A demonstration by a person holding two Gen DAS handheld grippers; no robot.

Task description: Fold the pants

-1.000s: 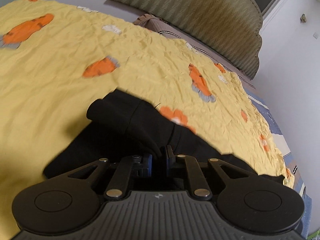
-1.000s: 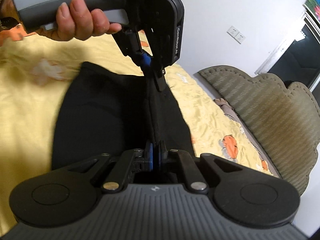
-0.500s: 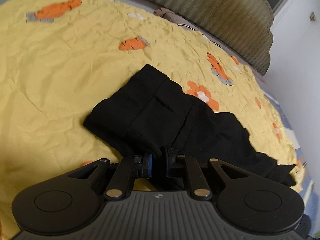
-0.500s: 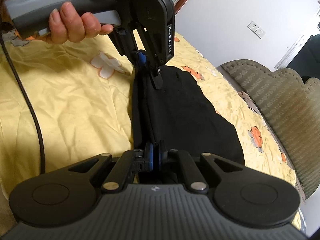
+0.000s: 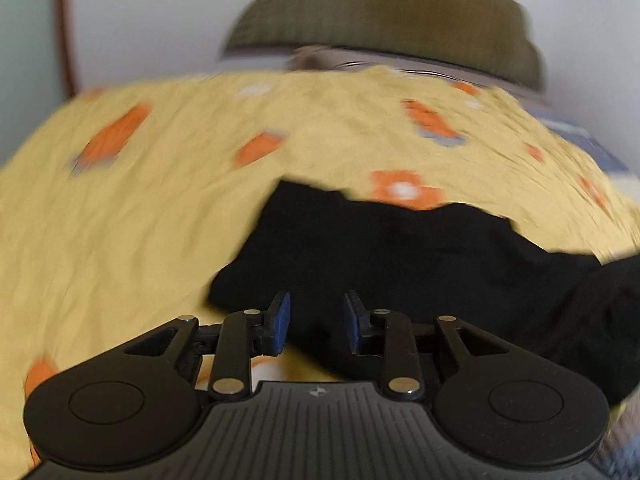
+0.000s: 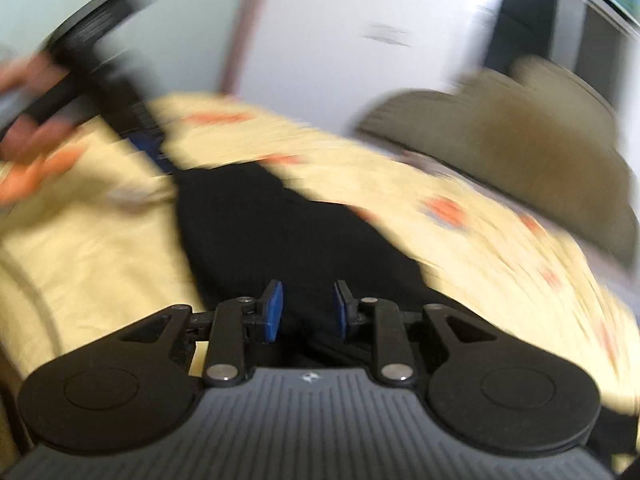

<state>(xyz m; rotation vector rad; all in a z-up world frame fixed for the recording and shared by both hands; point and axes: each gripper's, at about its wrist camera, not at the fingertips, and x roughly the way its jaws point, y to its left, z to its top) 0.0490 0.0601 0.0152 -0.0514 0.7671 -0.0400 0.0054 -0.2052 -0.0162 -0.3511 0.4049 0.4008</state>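
Note:
The black pants (image 5: 400, 256) lie folded on the yellow flowered bedspread (image 5: 140, 220). My left gripper (image 5: 316, 322) is open, its blue pads apart just above the near edge of the pants, holding nothing. In the right wrist view the pants (image 6: 272, 240) stretch away from my right gripper (image 6: 306, 310), which is open and empty over their near end. The left gripper and the hand holding it (image 6: 92, 92) show blurred at the pants' far end. Both views are motion-blurred.
An olive upholstered headboard (image 5: 384, 12) stands at the far end of the bed, also in the right wrist view (image 6: 520, 136). White walls surround it. A striped sheet edge (image 5: 592, 148) shows at the right.
Both grippers have opened and let go of the pants, which now lie on the bedspread. Both cameras have swung and pulled back a little.

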